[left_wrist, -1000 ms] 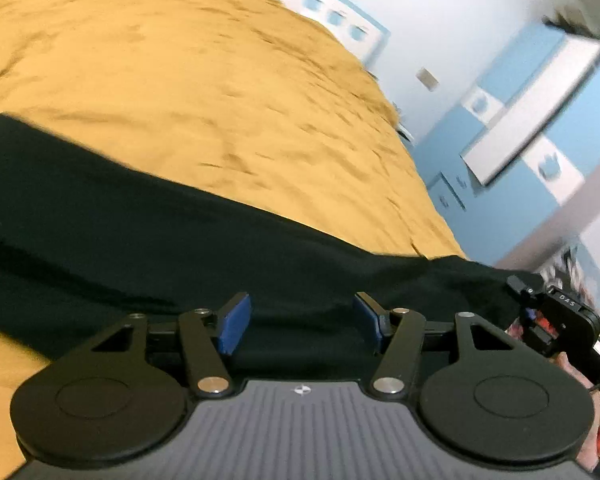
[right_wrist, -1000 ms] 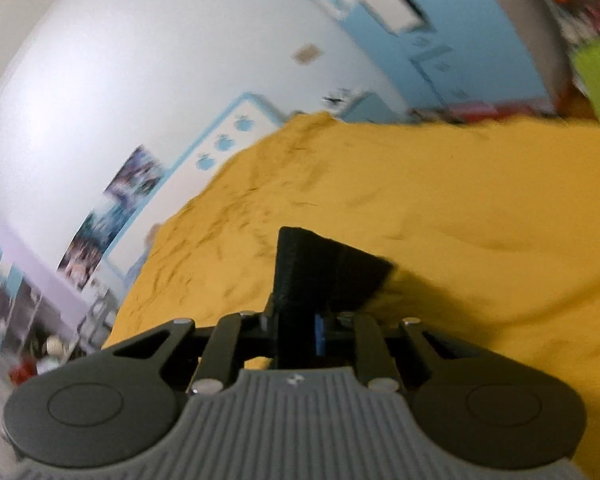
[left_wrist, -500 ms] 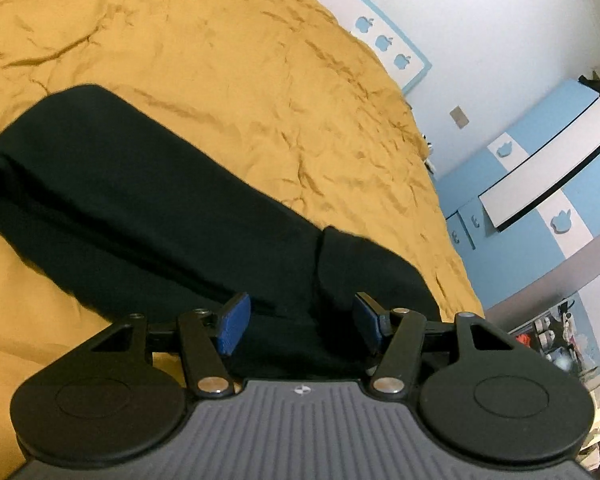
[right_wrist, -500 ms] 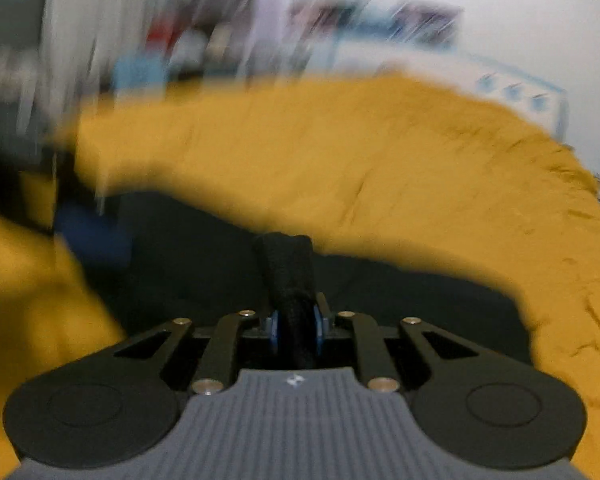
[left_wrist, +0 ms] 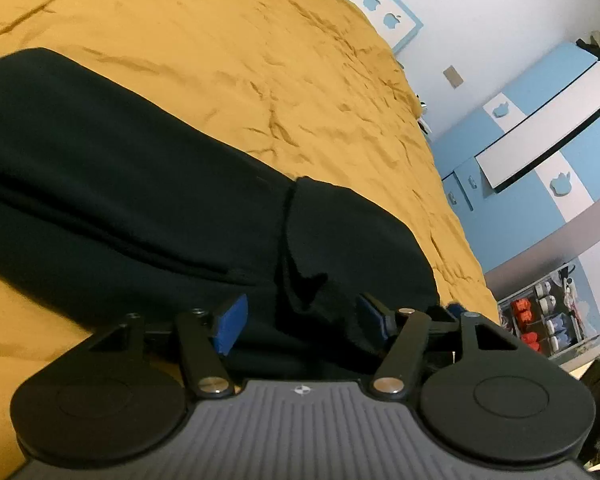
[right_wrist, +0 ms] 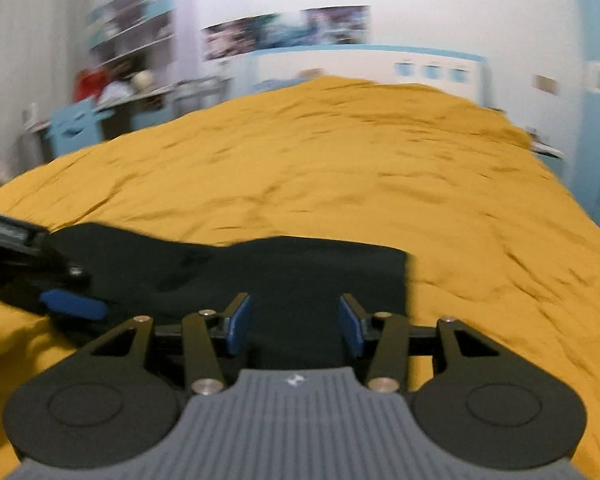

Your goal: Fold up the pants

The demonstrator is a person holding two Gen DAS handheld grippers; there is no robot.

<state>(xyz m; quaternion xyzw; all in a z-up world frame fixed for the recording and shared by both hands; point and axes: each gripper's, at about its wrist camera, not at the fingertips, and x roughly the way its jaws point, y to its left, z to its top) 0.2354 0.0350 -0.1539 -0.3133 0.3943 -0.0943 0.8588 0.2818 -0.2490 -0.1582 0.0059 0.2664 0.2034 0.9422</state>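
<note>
Two grippers over black pants (left_wrist: pixel 148 184) on yellow bedspread (left_wrist: pixel 236 40). No readable writing anywhere in either view.

Left gripper (left_wrist: pixel 300 320): jaws wide and opening further, blue pads clear of the cloth on both sides; dark fabric lying between and under them, not pinched. Tip of the same gripper (right_wrist: pixel 72 304) visible at left edge of right wrist view, blue pad just above the pants' left part.

Right gripper (right_wrist: pixel 294 324): jaws opening, moderately wide; black cloth between the blue pads, no pad pressing on it as far as visible. Frame blurred.

Pants: lying flat across near part of bedspread, long dark band running from left to right in left wrist view. Folded-over end (left_wrist: pixel 340 240) stacked on top at the right, its raw edge and a seam line crossing the band just ahead of the left gripper. In right wrist view (right_wrist: pixel 292 272), right edge of the garment straight, ending just right of the right gripper.

Beyond: wrinkled bedspread to far edge. Headboard (left_wrist: pixel 380 4) white with blue trim, three blue apple-shaped cut-outs, no text. Blue and white wardrobe (left_wrist: pixel 540 152) with similar apple shapes. Posters (right_wrist: pixel 284 28) on far wall, too blurred to read.
</note>
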